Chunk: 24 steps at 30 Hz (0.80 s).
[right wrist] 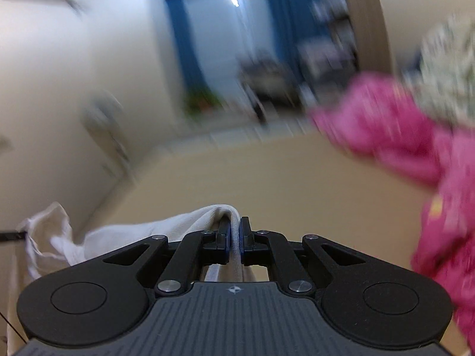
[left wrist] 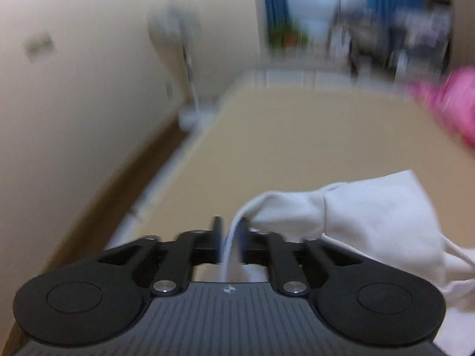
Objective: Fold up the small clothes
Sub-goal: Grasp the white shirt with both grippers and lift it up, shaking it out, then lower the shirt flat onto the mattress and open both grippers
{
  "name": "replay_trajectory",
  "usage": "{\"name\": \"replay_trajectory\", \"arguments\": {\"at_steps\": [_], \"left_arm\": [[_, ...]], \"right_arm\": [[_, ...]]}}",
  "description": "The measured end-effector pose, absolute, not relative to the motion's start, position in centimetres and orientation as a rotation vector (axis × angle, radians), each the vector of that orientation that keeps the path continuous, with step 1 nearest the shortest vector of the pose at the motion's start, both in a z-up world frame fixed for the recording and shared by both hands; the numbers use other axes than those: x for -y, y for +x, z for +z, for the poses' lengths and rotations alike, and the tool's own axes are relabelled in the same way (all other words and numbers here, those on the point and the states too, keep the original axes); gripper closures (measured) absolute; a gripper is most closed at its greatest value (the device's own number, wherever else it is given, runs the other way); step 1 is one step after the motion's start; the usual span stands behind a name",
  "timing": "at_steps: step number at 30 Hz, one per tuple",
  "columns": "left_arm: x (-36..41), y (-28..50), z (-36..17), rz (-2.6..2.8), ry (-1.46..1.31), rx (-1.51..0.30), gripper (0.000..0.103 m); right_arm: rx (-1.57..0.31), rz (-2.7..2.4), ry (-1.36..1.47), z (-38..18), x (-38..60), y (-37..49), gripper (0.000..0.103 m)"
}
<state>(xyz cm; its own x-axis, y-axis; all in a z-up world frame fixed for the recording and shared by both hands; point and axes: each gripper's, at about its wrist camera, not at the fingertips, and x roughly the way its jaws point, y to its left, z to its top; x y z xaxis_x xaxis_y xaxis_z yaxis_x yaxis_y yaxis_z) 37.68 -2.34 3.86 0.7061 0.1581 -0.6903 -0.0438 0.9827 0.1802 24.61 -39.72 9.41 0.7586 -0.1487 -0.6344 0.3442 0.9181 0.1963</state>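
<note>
A white garment [left wrist: 371,216] hangs between my two grippers above the tan table [left wrist: 297,136]. My left gripper [left wrist: 230,225] is shut on one edge of it, and the cloth trails off to the right. My right gripper [right wrist: 234,228] is shut on another edge of the same white garment [right wrist: 142,234], which drapes away to the left. Both views are blurred by motion.
A pile of pink clothing [right wrist: 415,148] lies on the table at the right, also seen in the left wrist view [left wrist: 454,103]. A patterned white cloth [right wrist: 448,68] sits behind it. The table's left edge [left wrist: 166,175] runs along a cream wall.
</note>
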Motion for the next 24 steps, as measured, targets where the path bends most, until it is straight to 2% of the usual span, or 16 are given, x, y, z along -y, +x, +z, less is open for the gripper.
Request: {"name": "replay_trajectory", "arguments": {"at_steps": [1,2,3,4,5,7,14,18,23,24], "left_arm": [[3.5,40.3,1.0,0.136,0.191,-0.857,0.054],[3.9,42.2,-1.5,0.155,0.232,-0.936,0.044],[4.2,42.9,-3.6,0.163,0.270,-0.990,0.044],[4.6,42.4,-5.2,0.160,0.291,-1.005,0.042],[4.5,41.4,-6.5,0.145,0.301,-1.008,0.029],[3.4,38.6,-8.2,0.098,0.308,-1.004,0.012],[-2.9,25.7,-9.1,0.089,0.300,-1.013,0.012],[-5.1,18.2,-9.3,0.117,0.299,-1.030,0.011],[-6.8,13.6,-10.2,0.120,0.259,-1.099,0.011],[-6.8,13.2,-10.5,0.121,0.254,-1.110,0.011]], "right_arm": [[-0.755,-0.336,0.323,6.1,39.9,27.3,0.075],[-0.836,-0.402,0.330,3.1,40.5,29.1,0.066],[-0.872,-0.433,0.337,0.9,40.9,29.7,0.060],[-0.887,-0.431,0.357,-0.6,41.0,29.5,0.060],[-0.892,-0.403,0.395,-2.1,41.1,28.7,0.059],[-0.908,-0.324,0.430,-3.4,40.8,26.3,0.052],[-1.011,-0.241,0.328,-6.3,36.7,14.4,0.048],[-1.051,-0.226,0.315,-7.8,35.0,8.8,0.035],[-1.153,-0.230,0.278,-10.8,32.5,5.4,0.034],[-1.168,-0.220,0.266,-11.1,32.4,5.0,0.038]]}}
